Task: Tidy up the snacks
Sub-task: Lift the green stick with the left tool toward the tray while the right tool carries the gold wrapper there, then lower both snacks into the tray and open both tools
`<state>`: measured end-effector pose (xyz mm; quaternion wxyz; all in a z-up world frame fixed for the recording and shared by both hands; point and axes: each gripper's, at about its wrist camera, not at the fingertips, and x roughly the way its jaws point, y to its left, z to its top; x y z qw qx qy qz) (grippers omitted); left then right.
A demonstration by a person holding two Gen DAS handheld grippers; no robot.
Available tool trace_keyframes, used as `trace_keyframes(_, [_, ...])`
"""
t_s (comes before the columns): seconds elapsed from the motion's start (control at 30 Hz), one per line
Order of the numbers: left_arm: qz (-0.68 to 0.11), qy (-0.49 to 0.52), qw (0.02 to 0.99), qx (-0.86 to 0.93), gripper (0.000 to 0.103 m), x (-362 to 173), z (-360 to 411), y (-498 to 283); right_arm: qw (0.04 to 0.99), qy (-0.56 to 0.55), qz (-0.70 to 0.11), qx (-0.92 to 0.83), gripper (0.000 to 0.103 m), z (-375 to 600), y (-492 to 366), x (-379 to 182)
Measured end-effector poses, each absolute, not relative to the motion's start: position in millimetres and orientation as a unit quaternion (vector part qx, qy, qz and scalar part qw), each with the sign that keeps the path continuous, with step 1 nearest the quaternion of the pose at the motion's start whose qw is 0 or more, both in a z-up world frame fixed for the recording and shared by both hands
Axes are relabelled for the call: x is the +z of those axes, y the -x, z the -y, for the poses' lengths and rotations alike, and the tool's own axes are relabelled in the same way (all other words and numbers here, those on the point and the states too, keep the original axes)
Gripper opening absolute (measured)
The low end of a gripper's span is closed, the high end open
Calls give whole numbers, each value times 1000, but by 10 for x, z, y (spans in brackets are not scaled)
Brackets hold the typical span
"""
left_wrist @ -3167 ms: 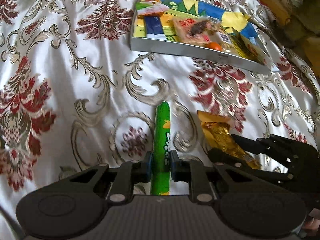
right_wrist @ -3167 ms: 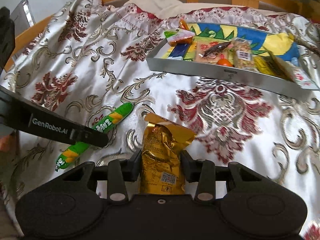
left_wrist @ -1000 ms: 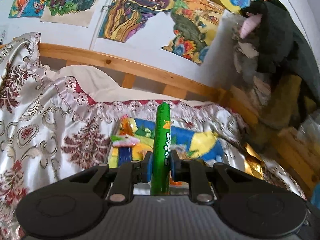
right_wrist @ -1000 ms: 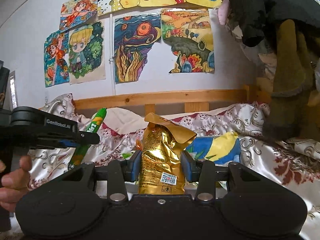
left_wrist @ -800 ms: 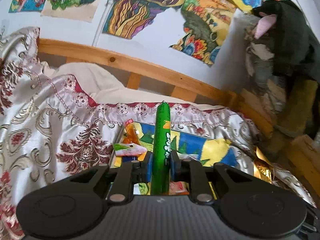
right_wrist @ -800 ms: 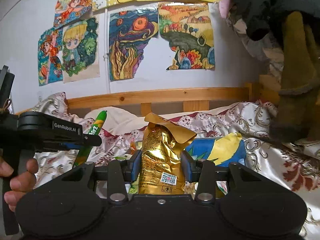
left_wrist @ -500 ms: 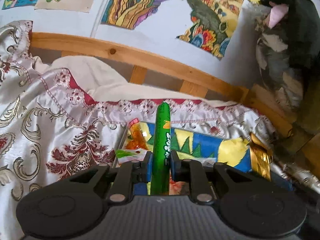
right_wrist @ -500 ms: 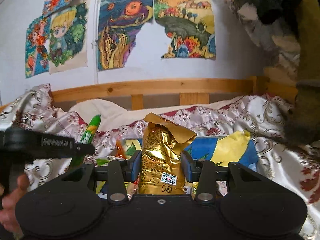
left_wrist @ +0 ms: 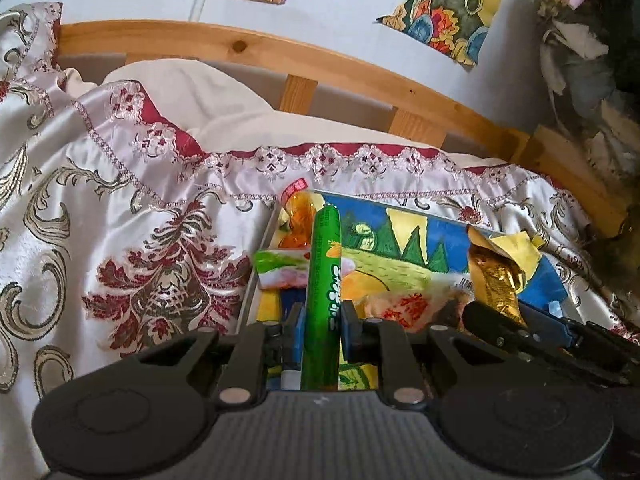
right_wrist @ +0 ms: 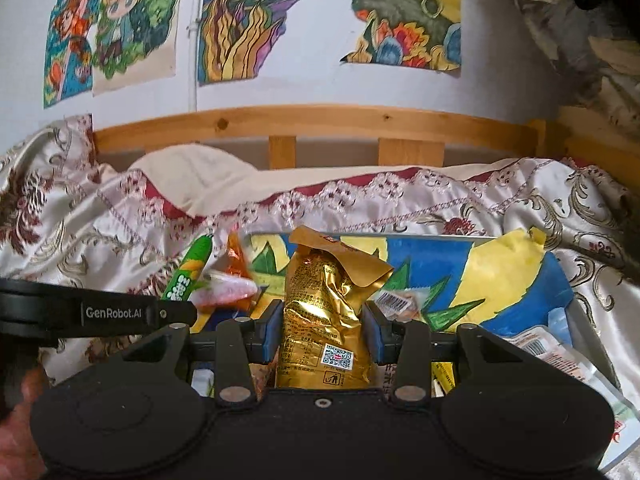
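Observation:
My left gripper (left_wrist: 321, 330) is shut on a long green snack stick (left_wrist: 323, 280), held over the left end of the shallow tray (left_wrist: 250, 288) with a colourful drawn lining. My right gripper (right_wrist: 324, 332) is shut on a gold foil snack bag (right_wrist: 324, 320), held over the middle of the same tray (right_wrist: 588, 328). The gold bag (left_wrist: 496, 280) and right gripper show at the right of the left wrist view. The green stick (right_wrist: 188, 276) and left gripper arm (right_wrist: 100, 314) show at the left of the right wrist view. Several snack packets, such as a pink and green one (left_wrist: 280, 272), lie in the tray.
The tray rests on a bed with a white, red and gold patterned cover (left_wrist: 120, 240). A wooden bed rail (right_wrist: 320, 124) and a wall with drawings stand behind. A white pillow (right_wrist: 192, 176) lies at the head. Dark clutter is piled at the right (left_wrist: 592, 80).
Both grippers have moved forward and down, with the snacks still held. The tray has grown larger and sits right under both snacks now.

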<state>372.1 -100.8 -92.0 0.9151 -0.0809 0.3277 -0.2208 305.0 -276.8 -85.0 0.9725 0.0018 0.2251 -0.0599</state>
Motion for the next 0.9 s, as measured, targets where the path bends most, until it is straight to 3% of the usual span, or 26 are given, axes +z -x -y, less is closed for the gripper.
trace_keyframes(0.67, [-331, 63, 913, -231, 22, -1040, 1070, -3733, 961, 44, -262, -75, 50, 2673, -3212, -1098])
trace_keyframes(0.8, [-347, 79, 904, -236, 28, -1089, 1068, -3751, 961, 40, -262, -76, 58, 2680, -3154, -1107])
trace_keyframes(0.9, [-356, 90, 901, -233, 42, -1124, 1045, -3757, 961, 47, -260, -81, 68, 2658, -3102, -1077])
